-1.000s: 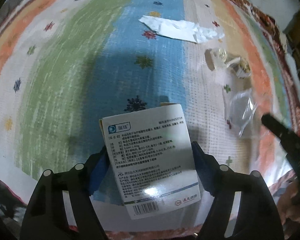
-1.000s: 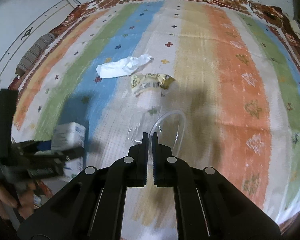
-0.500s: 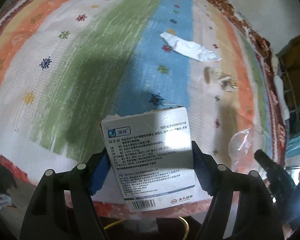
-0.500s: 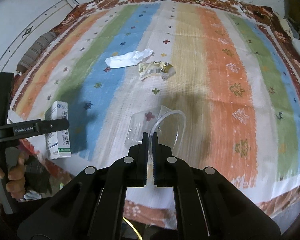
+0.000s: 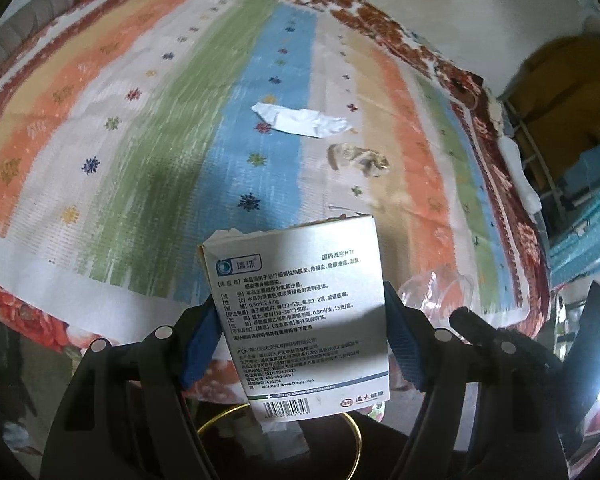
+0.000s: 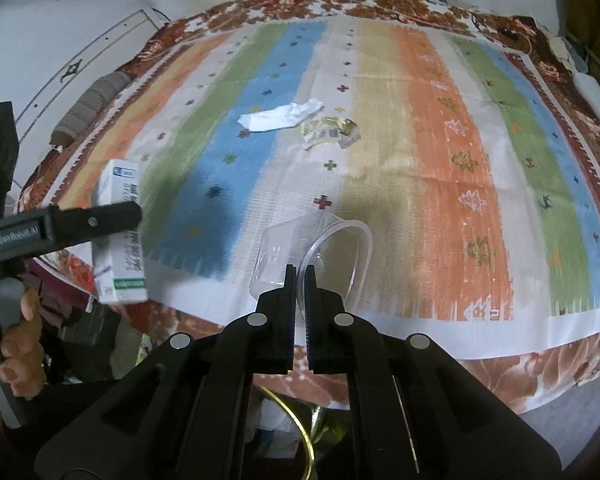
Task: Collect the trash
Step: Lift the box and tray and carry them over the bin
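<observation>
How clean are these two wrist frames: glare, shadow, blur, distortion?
Left wrist: a shadow band crosses the box; bright glare at the right edge; fisheye bends the striped cloth. Right wrist: sharper, dark shadow on the blue stripe; the clear cup is faint.

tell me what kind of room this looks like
Probably a bedroom at home: a striped blanket spread over a floral bedspread, a rolled pillow by the wall, and cluttered shelves alongside.

Gold-rimmed ring (image 5: 356, 436) half hidden behind medicine box (image 5: 296, 312); crumpled wrapper (image 5: 360, 158) print too blurred to read.
</observation>
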A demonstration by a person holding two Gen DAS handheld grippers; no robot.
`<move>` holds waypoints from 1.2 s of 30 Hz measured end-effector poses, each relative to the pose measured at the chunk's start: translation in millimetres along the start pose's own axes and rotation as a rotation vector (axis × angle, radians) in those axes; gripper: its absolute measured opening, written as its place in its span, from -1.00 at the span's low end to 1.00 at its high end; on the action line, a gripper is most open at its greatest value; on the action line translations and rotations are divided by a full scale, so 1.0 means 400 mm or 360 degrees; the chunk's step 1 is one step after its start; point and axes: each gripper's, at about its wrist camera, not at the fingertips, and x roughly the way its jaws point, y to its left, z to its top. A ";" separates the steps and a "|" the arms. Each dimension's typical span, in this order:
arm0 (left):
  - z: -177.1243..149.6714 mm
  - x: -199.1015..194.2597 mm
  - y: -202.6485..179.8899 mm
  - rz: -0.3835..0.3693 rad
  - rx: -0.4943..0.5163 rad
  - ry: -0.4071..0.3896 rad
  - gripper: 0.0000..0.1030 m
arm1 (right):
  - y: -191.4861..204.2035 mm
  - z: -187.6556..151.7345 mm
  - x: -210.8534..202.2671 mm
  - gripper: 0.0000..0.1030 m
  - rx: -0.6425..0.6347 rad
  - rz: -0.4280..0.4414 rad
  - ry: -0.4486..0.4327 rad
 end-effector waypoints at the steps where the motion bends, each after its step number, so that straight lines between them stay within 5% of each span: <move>1: -0.008 -0.008 -0.005 0.0009 0.0018 -0.0008 0.41 | 0.008 -0.007 -0.015 -0.94 -0.0001 0.0008 -0.0029; 36: -0.249 -0.205 -0.038 -0.0096 0.0136 -0.0237 0.41 | 0.146 -0.247 -0.144 -0.94 -0.0042 0.0113 -0.0138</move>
